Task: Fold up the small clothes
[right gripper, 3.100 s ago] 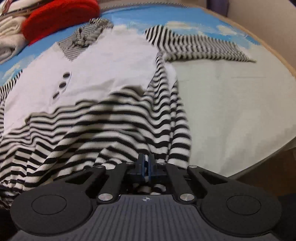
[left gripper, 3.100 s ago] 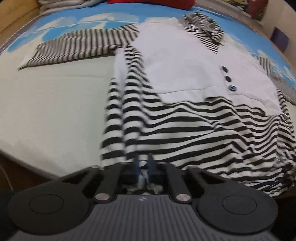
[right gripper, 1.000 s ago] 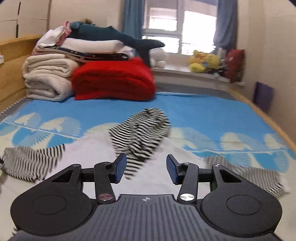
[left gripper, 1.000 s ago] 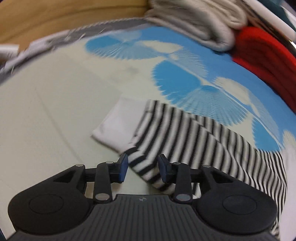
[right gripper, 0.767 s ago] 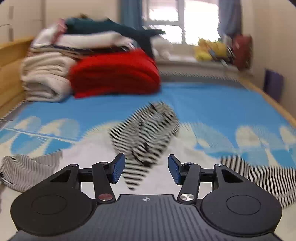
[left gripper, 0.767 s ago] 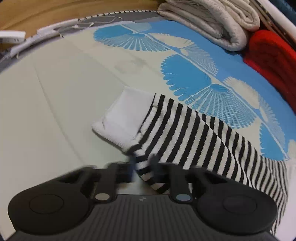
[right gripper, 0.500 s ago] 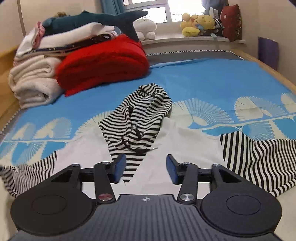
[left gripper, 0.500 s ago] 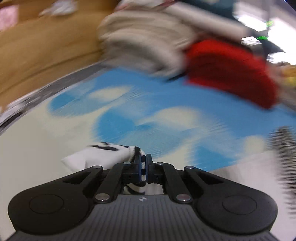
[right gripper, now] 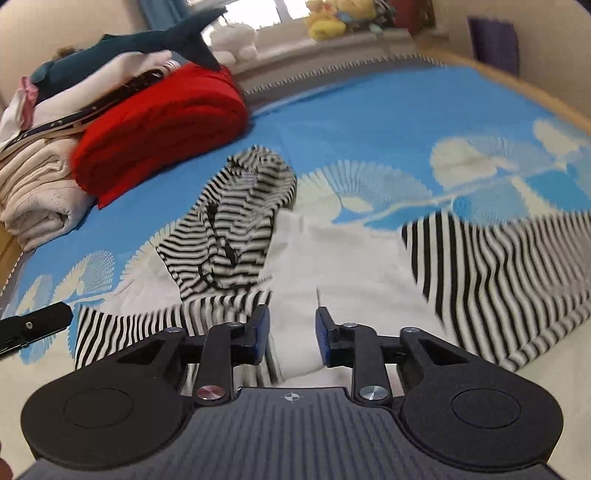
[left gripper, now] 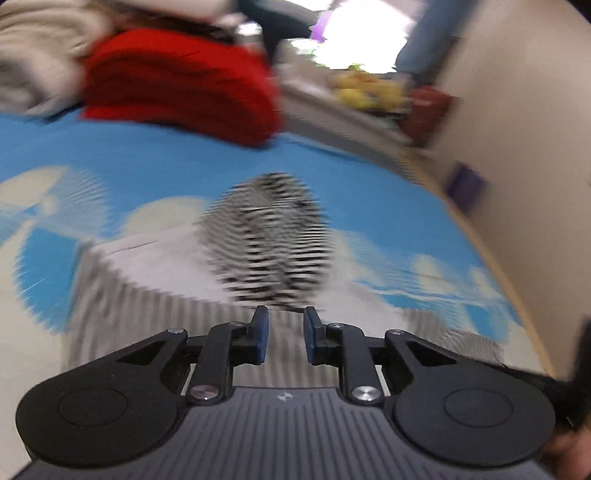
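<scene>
Over the striped hoodie (right gripper: 236, 221) on the bed (right gripper: 369, 122), the left gripper (left gripper: 285, 334) is opening, empty; the right gripper (right gripper: 291, 334) is closing, narrow, pinching nothing.

A blue bedcover with pale fan shapes (right gripper: 388, 122) spreads across the bed; at its far left sits a folded red blanket (right gripper: 162, 125), touching a stack of cream bedding (right gripper: 40, 184); beyond the blanket, a bright window (right gripper: 258, 7) with yellow plush toys (right gripper: 328, 18) on the sill; beige wall (left gripper: 517, 122) right of the bedcover.
</scene>
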### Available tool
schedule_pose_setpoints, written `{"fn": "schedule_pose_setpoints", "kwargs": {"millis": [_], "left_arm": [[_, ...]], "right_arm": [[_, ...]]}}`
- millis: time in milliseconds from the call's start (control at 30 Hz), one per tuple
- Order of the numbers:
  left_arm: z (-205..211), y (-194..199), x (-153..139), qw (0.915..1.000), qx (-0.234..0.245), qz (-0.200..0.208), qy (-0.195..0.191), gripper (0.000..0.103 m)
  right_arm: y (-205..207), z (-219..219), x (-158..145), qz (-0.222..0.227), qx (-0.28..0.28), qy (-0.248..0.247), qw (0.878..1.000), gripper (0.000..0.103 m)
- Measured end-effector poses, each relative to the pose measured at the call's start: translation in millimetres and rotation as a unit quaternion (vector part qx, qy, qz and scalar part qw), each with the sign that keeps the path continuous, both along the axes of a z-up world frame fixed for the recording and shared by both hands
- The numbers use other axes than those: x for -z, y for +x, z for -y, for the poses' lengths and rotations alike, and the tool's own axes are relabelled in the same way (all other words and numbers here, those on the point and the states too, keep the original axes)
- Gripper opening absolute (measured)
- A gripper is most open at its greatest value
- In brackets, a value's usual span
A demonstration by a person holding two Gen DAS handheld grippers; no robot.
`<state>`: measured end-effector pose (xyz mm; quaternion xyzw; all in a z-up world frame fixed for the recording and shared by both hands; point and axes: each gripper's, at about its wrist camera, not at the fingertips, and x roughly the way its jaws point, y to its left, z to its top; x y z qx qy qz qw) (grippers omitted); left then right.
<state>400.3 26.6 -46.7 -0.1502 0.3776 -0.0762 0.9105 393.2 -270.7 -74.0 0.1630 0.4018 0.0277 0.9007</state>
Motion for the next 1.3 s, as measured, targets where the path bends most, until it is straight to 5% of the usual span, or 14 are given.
{"fn": "schedule_pose_setpoints", "kwargs": {"millis": [167,333,500,567,600,633,967,1167,1300], "left_arm": [[-22.7,12.3,7.0,0.997,-0.057,-0.04,0.033,0.022],[-24.6,20.1,3.0,0.9963,-0.052,-0.045,0.051,0.022],[-11.7,26.0,3.3,0.997,-0.038,-0.048,0.047,0.022],[-8.9,25.7,1.3,0.9972,-0.03,-0.044,0.052,0.023],[-8.2,26.4,0.6,0.9971,-0.027,-0.044,0.057,0.023],[-7.8,27.0,-0.2,0.997,-0.026,-0.044,0.058,0.023],[-18.0,28.3,-1.2,0.997,-0.024,-0.048,0.056,0.023],[-19.9,33.4,5.5,0.9966,-0.024,-0.064,0.046,0.025],[-36.8,37.7,12.9,0.9948,-0.05,-0.085,0.026,0.025]], "right_arm": [[15.1,-2.0,36.6,-0.064,0.027,0.036,0.997,0.042],[33.5,0.1,75.1,-0.123,0.075,0.056,0.988,0.043],[47.0,-4.3,97.4,-0.135,0.088,0.039,0.986,0.043],[50.2,-13.1,96.3,-0.116,0.073,0.016,0.991,0.037],[51.8,-17.2,95.2,-0.106,0.061,0.007,0.992,0.016],[52.3,-20.1,93.1,-0.098,0.053,0.004,0.994,0.008],[24.4,-16.1,5.2,0.033,0.074,0.039,0.996,0.007],[28.8,6.4,27.0,-0.04,0.15,-0.036,0.987,0.007],[24.2,26.1,42.6,-0.086,0.222,-0.06,0.969,0.012]]}}
